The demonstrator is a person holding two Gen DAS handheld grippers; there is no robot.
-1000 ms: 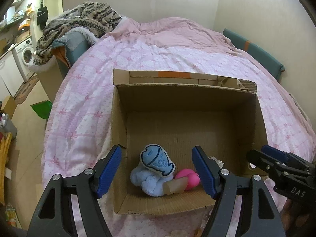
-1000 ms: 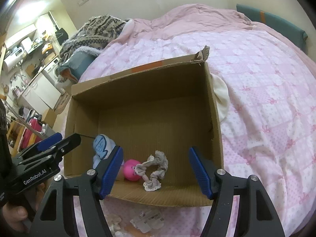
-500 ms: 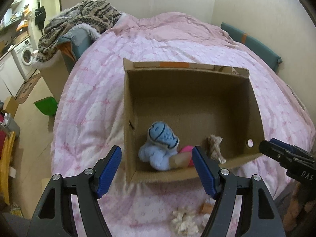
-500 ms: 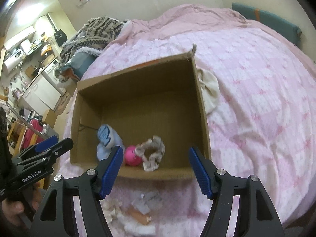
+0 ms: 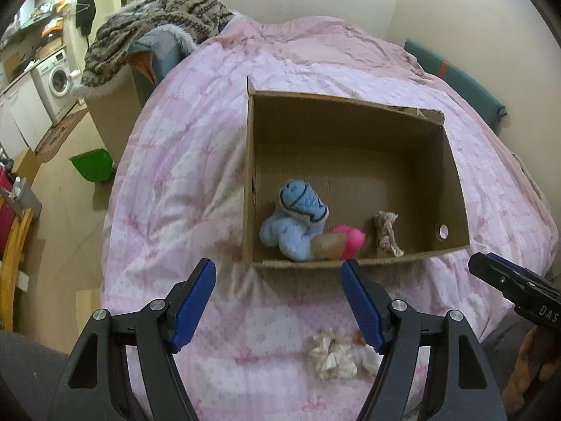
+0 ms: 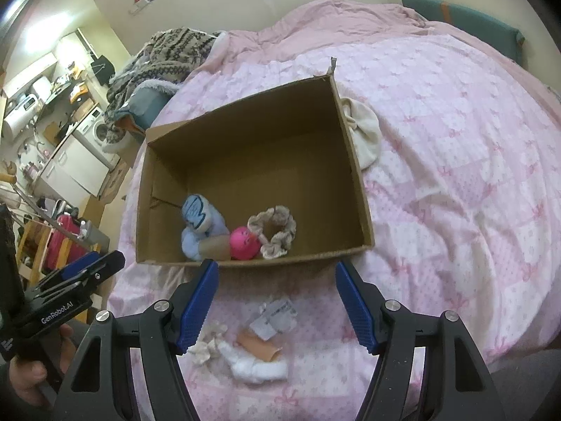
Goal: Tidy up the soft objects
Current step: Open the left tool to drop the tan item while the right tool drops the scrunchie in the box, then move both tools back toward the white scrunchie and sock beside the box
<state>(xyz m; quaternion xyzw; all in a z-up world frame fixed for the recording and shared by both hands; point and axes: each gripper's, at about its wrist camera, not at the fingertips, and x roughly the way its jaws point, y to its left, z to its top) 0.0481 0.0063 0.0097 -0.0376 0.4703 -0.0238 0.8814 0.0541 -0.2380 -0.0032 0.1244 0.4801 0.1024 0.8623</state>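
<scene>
An open cardboard box (image 5: 452, 175) (image 6: 361, 189) sits on the pink bed. Inside lie a blue plush toy (image 5: 298, 224) (image 6: 200, 224), a pink ball-like toy (image 5: 352, 242) (image 6: 244, 242) and a beige scrunchie (image 5: 385, 233) (image 6: 275, 231). On the quilt before the box lie a cream scrunchie (image 5: 331, 352) (image 6: 207, 345), a white soft item (image 6: 257, 368), a tan item (image 6: 257, 347) and a plastic packet (image 6: 275, 317). My left gripper (image 5: 278, 303) is open and empty above the quilt. My right gripper (image 6: 277, 307) is open and empty over the loose items.
A cream cloth (image 6: 364, 137) lies against the box's right side. A patterned blanket pile (image 5: 157, 21) sits at the bed's far left corner. A washing machine (image 5: 54, 82) and a green bin (image 5: 93, 166) stand on the floor at left.
Both grippers have pulled back and up from inside the box to the quilt in front of it. The loose items on the quilt have come into view.
</scene>
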